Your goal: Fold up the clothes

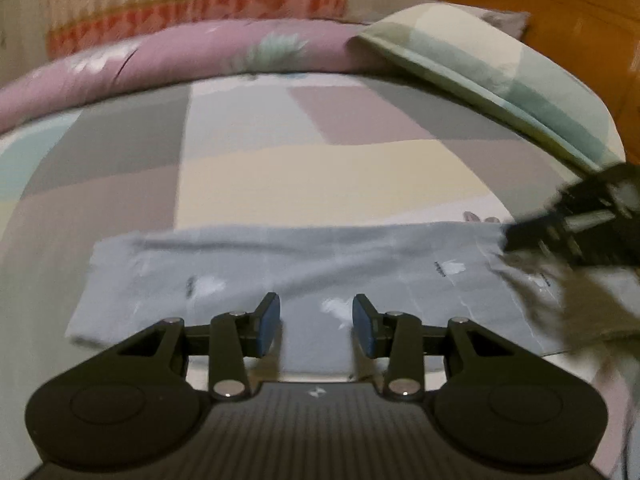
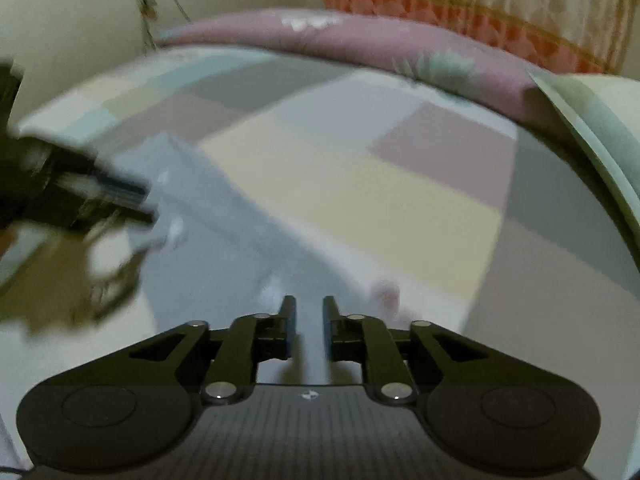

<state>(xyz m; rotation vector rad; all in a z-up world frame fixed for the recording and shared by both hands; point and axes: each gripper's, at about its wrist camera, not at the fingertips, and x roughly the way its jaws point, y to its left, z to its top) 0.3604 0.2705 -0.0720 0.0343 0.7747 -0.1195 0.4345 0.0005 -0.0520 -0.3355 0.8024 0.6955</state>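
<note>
Both my grippers, left gripper (image 1: 316,326) and right gripper (image 2: 309,328), hang part-open and empty over the folded grey garment (image 1: 304,276) on the patchwork bedsheet (image 1: 320,172).

A bed (image 1: 320,168) covered by a sheet of pastel patchwork blocks in grey, cream, mauve and pale blue. A folded grey-blue garment (image 1: 304,276) lies flat on its near part. Along the far edge lie a rolled pink quilt (image 1: 192,52) and a green-and-cream pillow (image 1: 472,68).
</note>
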